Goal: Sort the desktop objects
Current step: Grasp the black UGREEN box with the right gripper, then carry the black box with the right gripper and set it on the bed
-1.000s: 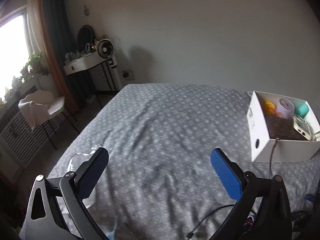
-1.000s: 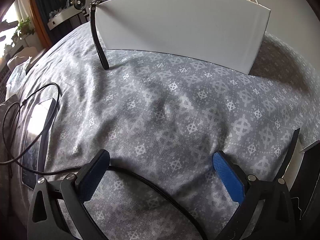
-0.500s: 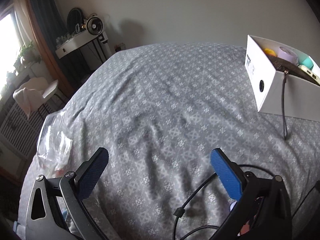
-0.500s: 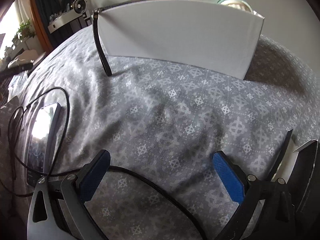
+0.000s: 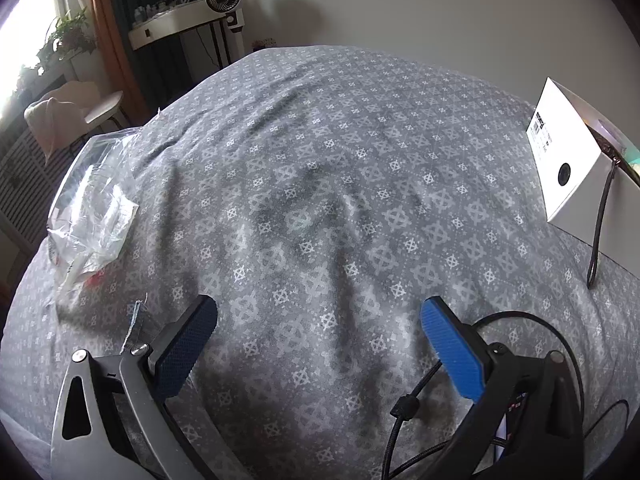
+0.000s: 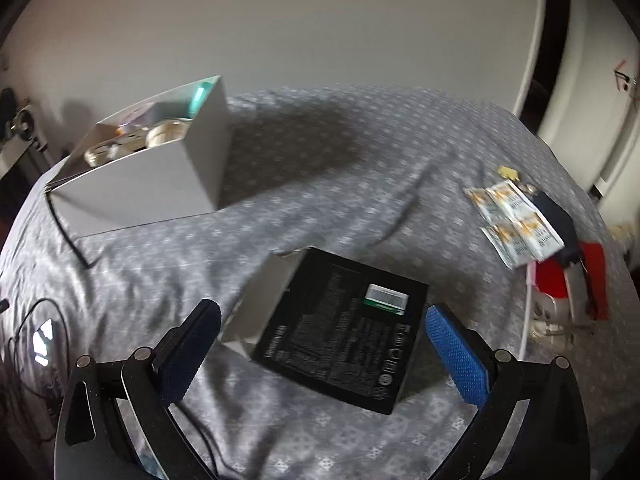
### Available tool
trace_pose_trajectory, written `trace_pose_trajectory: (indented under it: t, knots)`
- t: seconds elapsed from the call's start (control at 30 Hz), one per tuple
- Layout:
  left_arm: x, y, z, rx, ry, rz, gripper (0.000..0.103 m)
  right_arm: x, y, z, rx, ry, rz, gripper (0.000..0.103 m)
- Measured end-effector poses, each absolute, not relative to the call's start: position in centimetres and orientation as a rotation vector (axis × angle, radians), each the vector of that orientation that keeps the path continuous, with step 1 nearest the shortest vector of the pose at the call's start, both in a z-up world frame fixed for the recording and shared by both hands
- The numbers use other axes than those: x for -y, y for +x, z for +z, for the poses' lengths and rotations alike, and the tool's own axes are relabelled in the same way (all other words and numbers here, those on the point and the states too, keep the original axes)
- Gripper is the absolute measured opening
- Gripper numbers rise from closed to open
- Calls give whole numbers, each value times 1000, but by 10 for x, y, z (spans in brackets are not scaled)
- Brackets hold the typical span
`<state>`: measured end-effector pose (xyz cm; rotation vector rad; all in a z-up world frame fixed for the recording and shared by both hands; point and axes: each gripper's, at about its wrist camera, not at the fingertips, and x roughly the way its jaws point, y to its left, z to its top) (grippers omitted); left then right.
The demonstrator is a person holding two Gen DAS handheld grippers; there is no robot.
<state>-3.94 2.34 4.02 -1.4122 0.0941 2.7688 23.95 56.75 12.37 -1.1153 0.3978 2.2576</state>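
The open white cardboard box [image 6: 140, 176], upper left in the right wrist view, holds small blurred items, hard to identify. Both grippers' jaws stand apart, empty, and the flat black printed box [image 6: 344, 336] lies on the bed between the right gripper [image 6: 320, 340] jaws.

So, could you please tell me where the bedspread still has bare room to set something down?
The widest bare stretch runs between the clear plastic bag and the white box. A smaller patch lies between that white box and the black box. It is crowded toward the snack packets and red item, and near the black cable.
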Motion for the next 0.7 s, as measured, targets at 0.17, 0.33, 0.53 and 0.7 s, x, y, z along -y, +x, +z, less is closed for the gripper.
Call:
trace_pose_trajectory:
  t: [0.17,0.33,0.53,0.7]
  knots:
    - [-15,-42,39,-42,-1429,2766,102,-601,223,101,-488,-1210,2164,103]
    - [-9,-45,37,15,-1448,2754,102,-611,207,78,-447,-1252,2048,103]
    - [-10,-46,31,13,-1466,2745,102,-610,186,65,-281,-1295,1967,103]
    - [-9,-46,31,33,-1462,2742,102,-607,189,62,-260,-1283,1889,103]
